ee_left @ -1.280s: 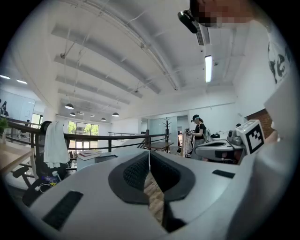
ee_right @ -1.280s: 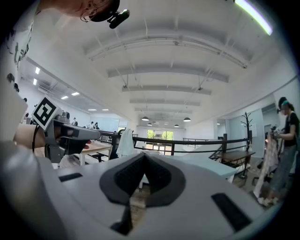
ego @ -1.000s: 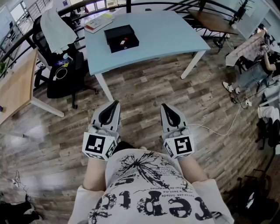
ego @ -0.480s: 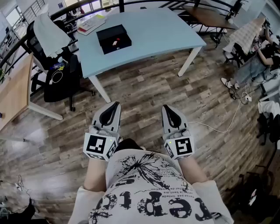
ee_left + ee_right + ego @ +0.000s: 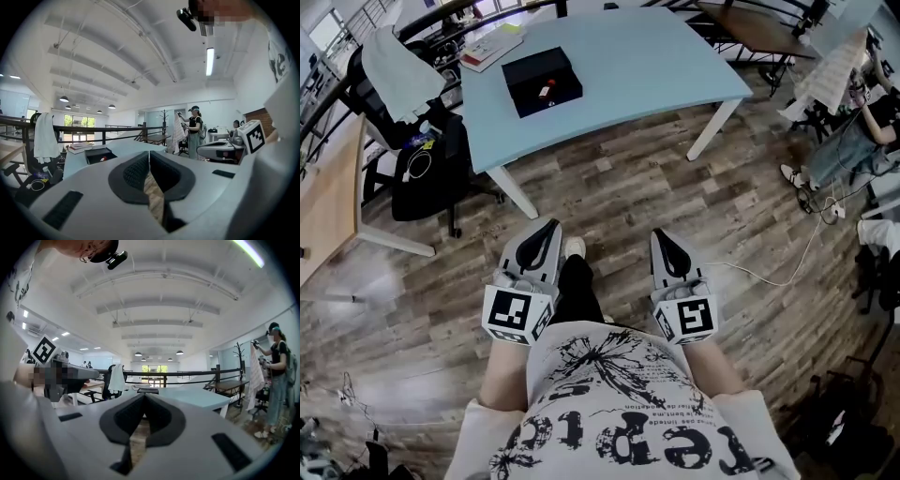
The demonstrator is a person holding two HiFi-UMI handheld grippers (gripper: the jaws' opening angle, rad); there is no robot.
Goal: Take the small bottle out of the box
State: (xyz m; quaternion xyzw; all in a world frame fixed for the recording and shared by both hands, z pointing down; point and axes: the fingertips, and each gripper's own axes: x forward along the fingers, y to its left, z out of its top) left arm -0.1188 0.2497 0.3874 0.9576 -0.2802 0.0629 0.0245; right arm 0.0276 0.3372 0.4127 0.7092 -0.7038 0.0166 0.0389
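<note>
Since the earlier frames, a black-trousered leg (image 5: pixel 577 286) and a pale shoe (image 5: pixel 574 247) have come into view between the two tongs. The left tongs (image 5: pixel 547 228) and right tongs (image 5: pixel 662 236) each have their jaws pressed together, holding nothing, above the wooden floor (image 5: pixel 628 187). One black box (image 5: pixel 542 82) lies open on the single blue desk (image 5: pixel 656 66). One small bottle (image 5: pixel 548 91) lies inside it, well apart from both tongs.

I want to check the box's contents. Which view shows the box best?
Head view: it looks down into the open box on the table. Left gripper view shows it side-on, far off; right gripper view only its thin edge.
</note>
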